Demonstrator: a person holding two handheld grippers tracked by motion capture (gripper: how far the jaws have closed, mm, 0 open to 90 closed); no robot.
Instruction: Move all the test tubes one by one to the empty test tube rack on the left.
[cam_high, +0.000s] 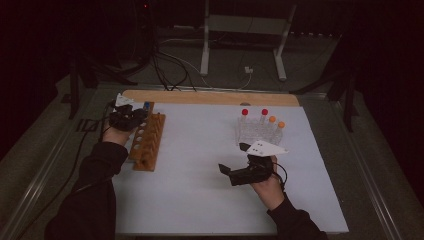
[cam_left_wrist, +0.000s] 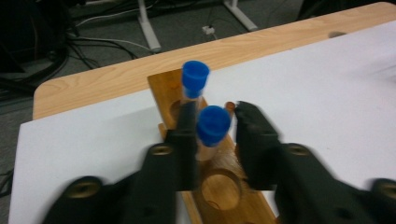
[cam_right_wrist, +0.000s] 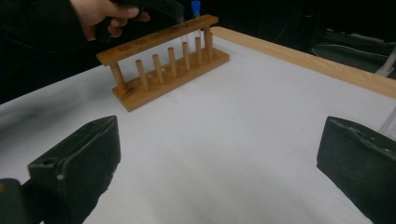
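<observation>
A wooden tube rack (cam_high: 147, 142) lies along the left side of the white mat. Two blue-capped tubes stand in its far holes. The nearer tube (cam_left_wrist: 213, 125) stands between the jaws of my left gripper (cam_left_wrist: 217, 112). The left jaw is close against its cap, while the right jaw stands a little apart, so the gripper is open. The farther tube (cam_left_wrist: 195, 78) stands just behind. From the high view, my left gripper (cam_high: 135, 116) is over the rack's far end. My right gripper (cam_high: 234, 159) hovers wide open over the mat's middle right, with nothing between its fingers (cam_right_wrist: 84, 158).
A clear rack (cam_high: 260, 131) holding red-capped and orange-capped tubes stands at the back right, just beyond my right gripper. The table's wooden edge (cam_high: 210, 97) runs along the far side. The wooden rack (cam_right_wrist: 163, 60) has several unfilled holes nearer me.
</observation>
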